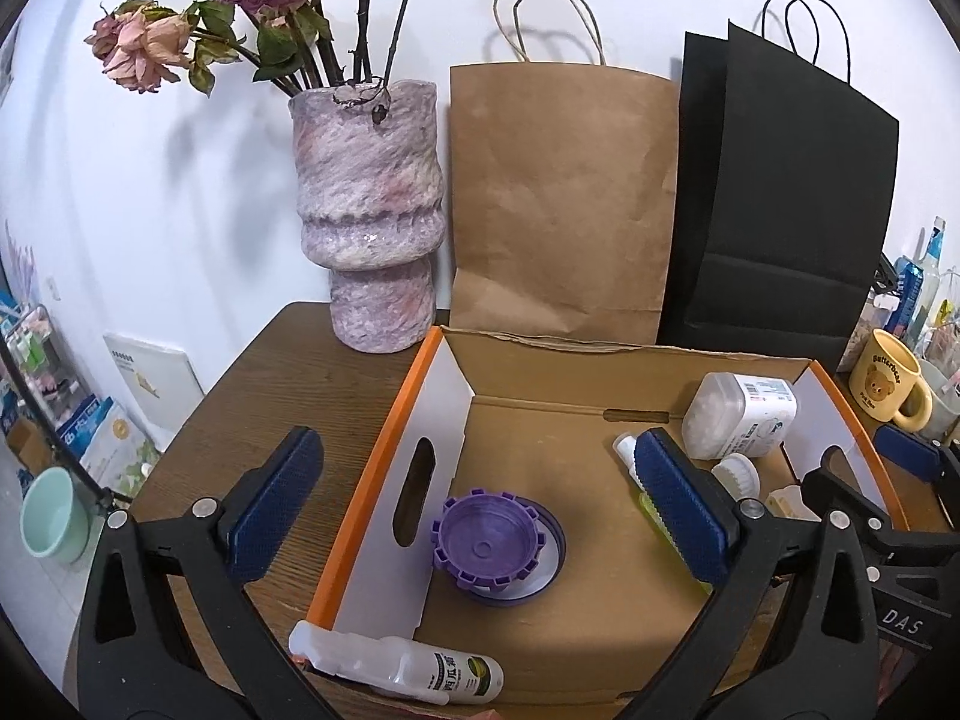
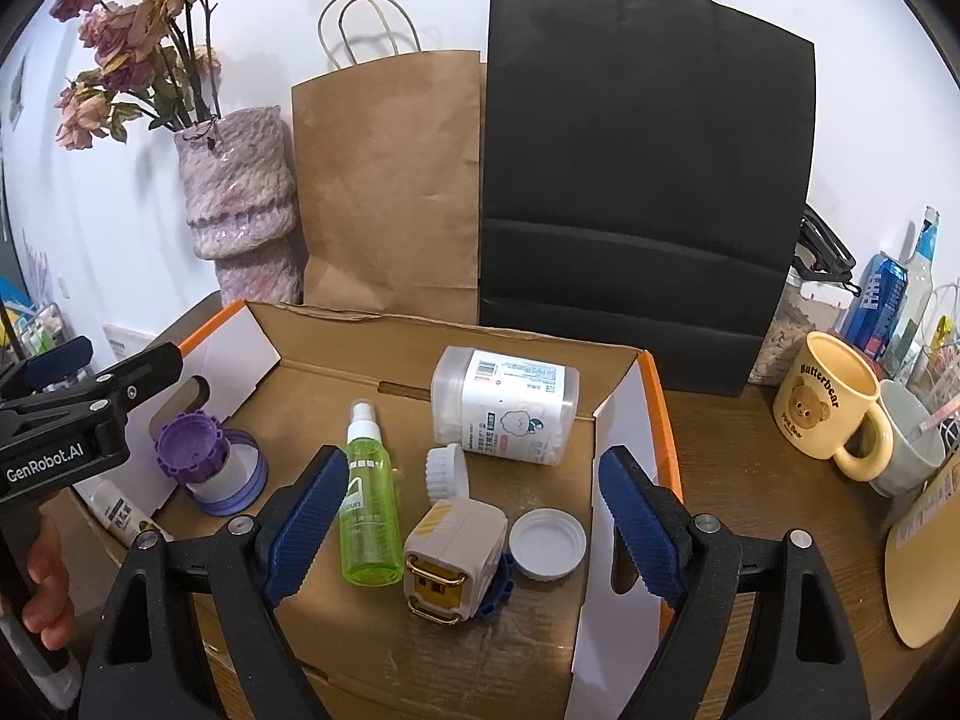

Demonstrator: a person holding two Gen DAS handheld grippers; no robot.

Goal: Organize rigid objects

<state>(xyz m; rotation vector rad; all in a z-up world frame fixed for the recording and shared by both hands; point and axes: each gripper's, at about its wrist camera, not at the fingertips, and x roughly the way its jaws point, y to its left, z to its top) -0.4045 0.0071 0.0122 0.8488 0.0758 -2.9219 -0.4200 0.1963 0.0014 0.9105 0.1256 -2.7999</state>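
Note:
An orange-edged cardboard box [image 1: 372, 468] [image 2: 660, 420] sits on a wooden table. My left gripper [image 1: 477, 504] is open over its left part, above a purple toothed container [image 1: 486, 546] [image 2: 204, 456], and grips nothing. A white spray bottle [image 1: 396, 669] lies at the box's near left corner. My right gripper [image 2: 474, 525] is open over the box, with nothing between its pads. Below it lie a green spray bottle [image 2: 369, 510], a beige cube [image 2: 453, 552] and a white lid [image 2: 547, 543]. Farther back are a ridged white cap [image 2: 447, 471] and a cotton swab box [image 2: 507, 414] [image 1: 741, 414].
A pink vase [image 1: 372, 216] of dried roses, a brown paper bag [image 1: 564, 204] and a black paper bag [image 2: 648, 180] stand behind the box. A yellow bear mug [image 2: 828, 414], a white cup, cans and bottles crowd the right. A person's hand [image 2: 42, 576] holds the left gripper.

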